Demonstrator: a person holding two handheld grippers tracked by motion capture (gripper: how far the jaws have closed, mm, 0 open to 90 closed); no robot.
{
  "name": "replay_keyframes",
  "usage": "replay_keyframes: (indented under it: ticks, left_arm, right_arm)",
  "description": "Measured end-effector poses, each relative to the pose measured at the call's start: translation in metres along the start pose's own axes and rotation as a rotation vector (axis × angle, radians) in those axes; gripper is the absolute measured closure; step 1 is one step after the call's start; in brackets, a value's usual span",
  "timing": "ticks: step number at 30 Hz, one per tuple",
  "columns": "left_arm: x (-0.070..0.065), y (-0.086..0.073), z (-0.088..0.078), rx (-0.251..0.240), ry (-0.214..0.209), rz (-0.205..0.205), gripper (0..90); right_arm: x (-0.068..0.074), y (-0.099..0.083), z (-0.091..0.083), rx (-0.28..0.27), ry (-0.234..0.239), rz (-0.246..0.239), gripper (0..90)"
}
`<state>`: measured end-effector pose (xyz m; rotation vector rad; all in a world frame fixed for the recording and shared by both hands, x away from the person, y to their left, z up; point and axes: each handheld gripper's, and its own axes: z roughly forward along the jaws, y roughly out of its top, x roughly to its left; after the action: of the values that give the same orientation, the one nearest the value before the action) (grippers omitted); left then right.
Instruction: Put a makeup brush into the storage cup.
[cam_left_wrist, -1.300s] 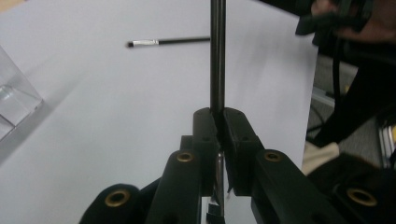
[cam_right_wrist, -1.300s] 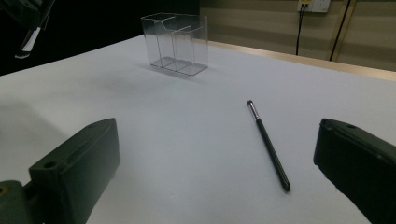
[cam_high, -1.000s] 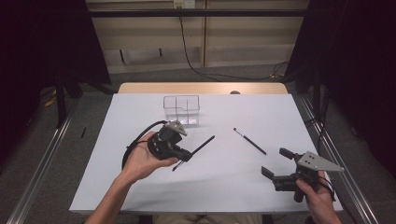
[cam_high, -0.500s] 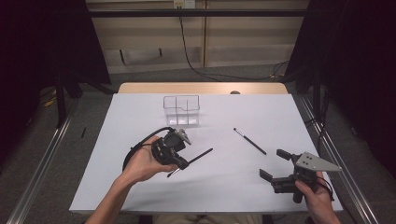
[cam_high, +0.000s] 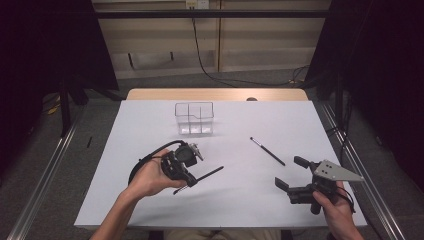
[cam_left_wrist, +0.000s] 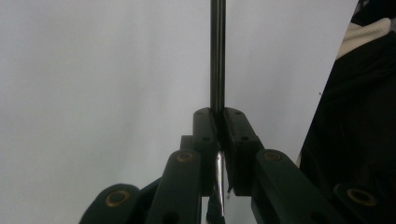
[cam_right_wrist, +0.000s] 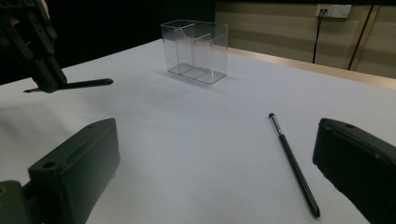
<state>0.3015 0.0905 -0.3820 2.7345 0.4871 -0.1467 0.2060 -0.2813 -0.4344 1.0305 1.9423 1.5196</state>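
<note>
White counter (cam_high: 125, 200) in a dim room, clear bin (cam_high: 194, 118) near the far edge. Left tool (cam_high: 186, 176) is clamped on one pen (cam_high: 207, 174), lifted off the counter near the middle. Second pen (cam_high: 267, 151) lies toward the right edge; the right tool (cam_high: 291, 173), jaws apart, sits close by. Looks barely started: nothing's in the bin yet.

My table (cam_high: 150, 200) wears a white sheet. Ahead of my right jaws a black pen (cam_right_wrist: 293, 163) lies flat on it; beyond my left jaws stands a clear box (cam_high: 194, 119).
</note>
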Motion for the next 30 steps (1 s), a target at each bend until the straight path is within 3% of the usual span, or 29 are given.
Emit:
replay_keyframes:
  ticks: [7, 14, 18, 28, 30]
  left_arm:
    - [0.000, 0.001, 0.003, 0.015, -0.002, 0.012, 84.2]
    - [0.000, 0.002, 0.002, -0.009, 0.002, -0.003, 84.2]
    - [-0.001, 0.002, 0.002, -0.001, 0.001, 0.013, 84.2]
    - [-0.002, 0.002, 0.003, 0.001, 0.002, 0.020, 84.2]
    - [-0.003, 0.003, 0.004, 0.004, 0.006, 0.025, 84.2]
  right_arm:
    - [0.001, 0.011, 0.003, -0.020, 0.002, 0.017, 0.4]
    - [-0.002, 0.034, 0.003, -0.075, 0.022, -0.011, 0.8]
    - [-0.004, 0.043, 0.009, -0.099, 0.021, -0.015, 0.8]
    - [0.000, 0.053, 0.021, -0.047, 0.099, -0.030, 0.7]
    - [-0.001, 0.059, 0.025, -0.005, 0.154, -0.019, 0.7]
